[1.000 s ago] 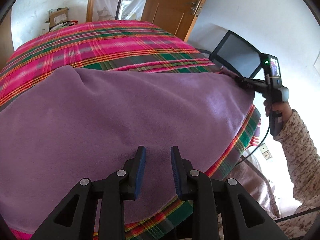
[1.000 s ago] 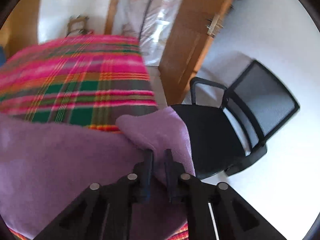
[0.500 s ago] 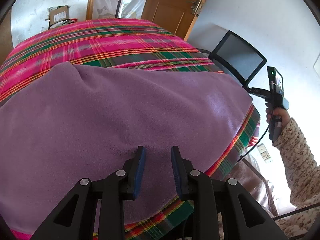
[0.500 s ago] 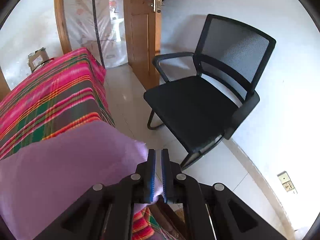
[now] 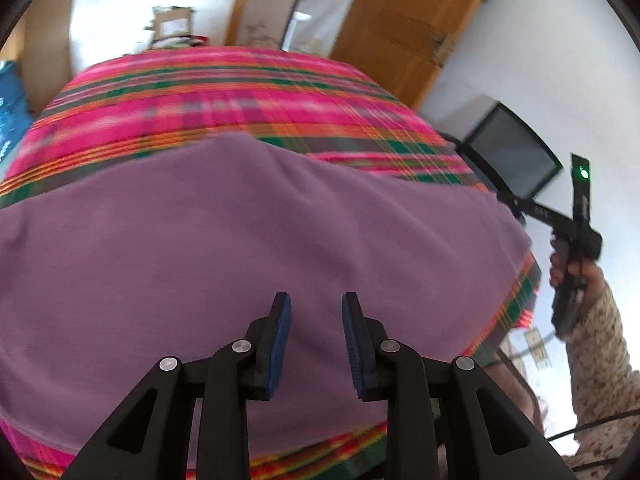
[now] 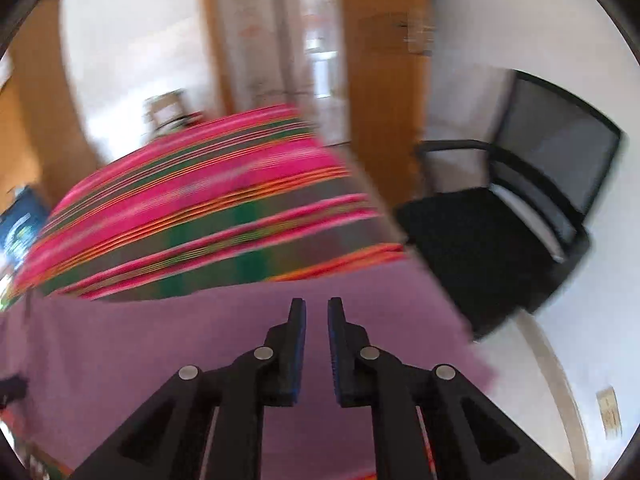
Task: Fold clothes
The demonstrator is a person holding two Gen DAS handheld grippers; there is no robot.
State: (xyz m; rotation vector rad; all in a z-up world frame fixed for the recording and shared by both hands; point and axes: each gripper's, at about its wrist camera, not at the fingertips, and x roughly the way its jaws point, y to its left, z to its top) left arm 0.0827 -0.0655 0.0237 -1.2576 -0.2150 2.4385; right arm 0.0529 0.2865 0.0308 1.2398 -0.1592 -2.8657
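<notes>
1. Here, in the left wrist view, the left tool (image 5: 316, 304) sits at the lower middle of the frame with its blue-padded jaws parted and nothing between them, hovering over the purple cloth (image 5: 240, 248). The cloth fills the middle and lower frame, spread flat over a pink plaid cover (image 5: 240, 92) whose stripes show above it and along the lower right edge. At the right edge a hand (image 5: 572, 272) in a patterned sleeve (image 5: 600, 356) holds the right tool's black handle, past the cloth's right border; its jaws cannot be made out here. A wooden door (image 5: 404, 24) stands at the upper right
2. In the right wrist view, blurred, the right tool (image 6: 317, 308) is at the lower middle, its jaws narrowly apart and opening, gripping nothing, above the purple cloth (image 6: 160, 344) across the lower frame. The plaid cover (image 6: 208, 208) lies above it, and a black mesh chair (image 6: 520, 216) stands at the right
</notes>
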